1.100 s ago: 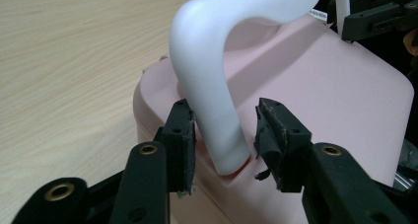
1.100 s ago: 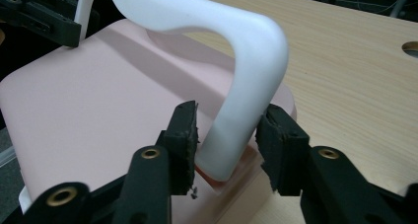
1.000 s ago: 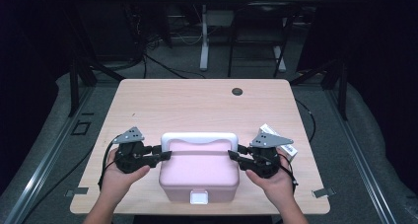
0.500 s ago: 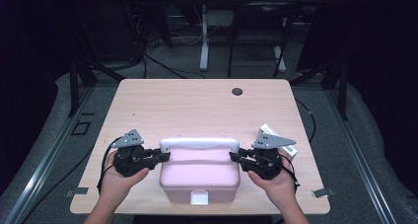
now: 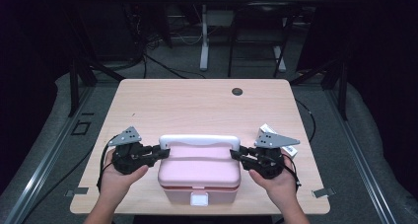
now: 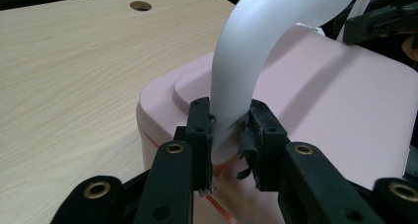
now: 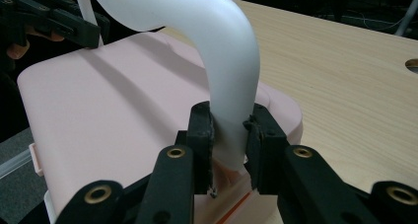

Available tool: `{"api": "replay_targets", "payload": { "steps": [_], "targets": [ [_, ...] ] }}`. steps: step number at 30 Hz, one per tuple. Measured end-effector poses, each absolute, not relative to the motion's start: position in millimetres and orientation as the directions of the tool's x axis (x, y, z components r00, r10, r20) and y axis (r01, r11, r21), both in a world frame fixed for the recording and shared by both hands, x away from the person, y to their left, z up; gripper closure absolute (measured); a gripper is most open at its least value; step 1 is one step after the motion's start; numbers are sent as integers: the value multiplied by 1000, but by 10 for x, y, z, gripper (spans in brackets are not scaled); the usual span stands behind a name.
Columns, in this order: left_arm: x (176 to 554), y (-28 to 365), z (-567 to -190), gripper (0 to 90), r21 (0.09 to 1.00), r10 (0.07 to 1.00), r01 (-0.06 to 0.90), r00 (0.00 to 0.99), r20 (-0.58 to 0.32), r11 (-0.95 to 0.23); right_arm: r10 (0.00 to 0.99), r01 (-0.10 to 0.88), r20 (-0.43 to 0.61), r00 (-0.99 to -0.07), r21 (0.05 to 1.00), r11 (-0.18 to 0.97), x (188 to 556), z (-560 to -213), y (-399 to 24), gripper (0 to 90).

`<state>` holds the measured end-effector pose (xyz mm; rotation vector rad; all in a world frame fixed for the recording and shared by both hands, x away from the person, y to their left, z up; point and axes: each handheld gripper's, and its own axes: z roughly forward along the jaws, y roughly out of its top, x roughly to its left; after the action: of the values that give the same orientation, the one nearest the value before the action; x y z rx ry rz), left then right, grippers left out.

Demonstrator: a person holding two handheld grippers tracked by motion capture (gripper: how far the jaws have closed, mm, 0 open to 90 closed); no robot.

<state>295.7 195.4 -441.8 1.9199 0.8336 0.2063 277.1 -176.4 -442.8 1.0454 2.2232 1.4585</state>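
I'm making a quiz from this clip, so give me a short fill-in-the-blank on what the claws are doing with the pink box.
1. Each claw grips one end of the box's white ____.
2. The pink box sits at the table's ____ edge, closest to the person.
3. The left claw and right claw are both ____ on the handle.
4. The table top is made of light ____.

Missing words: handle; near; shut; wood
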Motion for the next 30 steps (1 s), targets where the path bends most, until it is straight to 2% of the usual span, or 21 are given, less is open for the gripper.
{"api": "replay_targets", "payload": {
  "steps": [19,28,30],
  "targets": [
    [2915,2055,-4395,701,847,631,461,747,-209,-265,699,414,164,-696,887,205,2787,-4409,-1773,740],
    [2846,2158,-4395,742,844,641,464,740,-204,-267,701,416,169,-693,888,198,2806,-4384,-1775,740],
    [2832,2194,-4418,785,842,643,471,736,-210,-264,699,411,169,-695,891,193,2818,-4364,-1784,739]
  ]
}}
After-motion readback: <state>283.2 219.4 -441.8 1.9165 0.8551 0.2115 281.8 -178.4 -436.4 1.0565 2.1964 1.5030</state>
